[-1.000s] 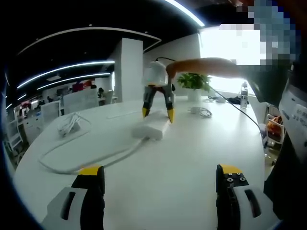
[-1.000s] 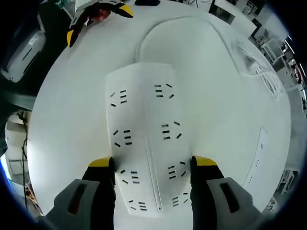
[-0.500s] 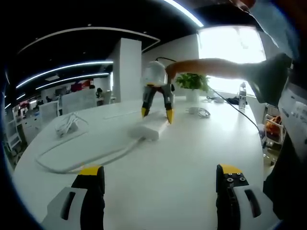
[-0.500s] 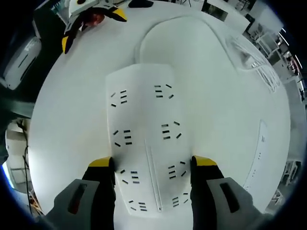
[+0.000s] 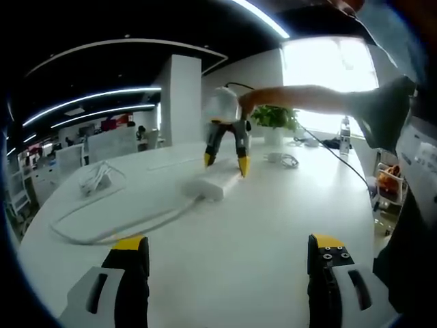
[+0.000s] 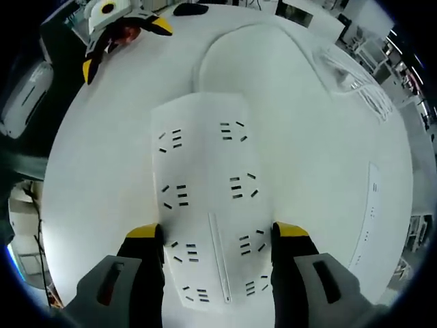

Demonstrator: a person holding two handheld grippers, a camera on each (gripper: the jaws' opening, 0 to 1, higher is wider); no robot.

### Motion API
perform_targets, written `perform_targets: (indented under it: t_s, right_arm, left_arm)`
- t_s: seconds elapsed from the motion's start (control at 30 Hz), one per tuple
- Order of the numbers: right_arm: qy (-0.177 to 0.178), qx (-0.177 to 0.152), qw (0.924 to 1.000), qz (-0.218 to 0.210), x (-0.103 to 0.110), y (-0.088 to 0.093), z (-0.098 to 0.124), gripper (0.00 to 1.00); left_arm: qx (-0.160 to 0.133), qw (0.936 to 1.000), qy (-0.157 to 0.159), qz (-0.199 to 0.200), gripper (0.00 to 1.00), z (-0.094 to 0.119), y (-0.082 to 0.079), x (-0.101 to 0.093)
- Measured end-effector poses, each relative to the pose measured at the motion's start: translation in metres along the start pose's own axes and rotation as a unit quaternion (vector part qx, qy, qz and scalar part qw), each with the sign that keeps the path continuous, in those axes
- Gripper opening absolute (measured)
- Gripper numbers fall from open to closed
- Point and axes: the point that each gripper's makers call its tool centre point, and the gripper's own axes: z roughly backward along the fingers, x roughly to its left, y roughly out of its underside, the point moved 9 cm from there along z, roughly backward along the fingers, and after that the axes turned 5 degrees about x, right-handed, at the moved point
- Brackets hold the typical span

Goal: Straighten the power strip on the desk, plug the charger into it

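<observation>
In the right gripper view the right tongs (image 6: 213, 236) straddle the near end of the strip (image 6: 205, 198), one yellow tip on each long edge and seemingly clamped on it. The strip lies flat on the white counter (image 6: 102, 164), socket side up. It looks like a rigid, smooth, fairly light plastic slab, so a grip across its width should turn it, though it may slide. Beyond the strip, its cord (image 6: 239, 34) loops away, pliable and likely to drag. In the left gripper view the left tongs (image 5: 226, 250) stand apart, well short of the strip (image 5: 220, 182).
</observation>
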Motion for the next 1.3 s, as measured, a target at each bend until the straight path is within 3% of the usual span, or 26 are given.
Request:
perform_targets:
  t_s: [1.3]
  right_arm:
    - [0.009,-0.011,0.9986,-0.052,0.011,0.002,0.001,0.62]
  left_arm:
    - [0.001,1.0,-0.001,-0.003,1.0,0.005,0.001,-0.001]
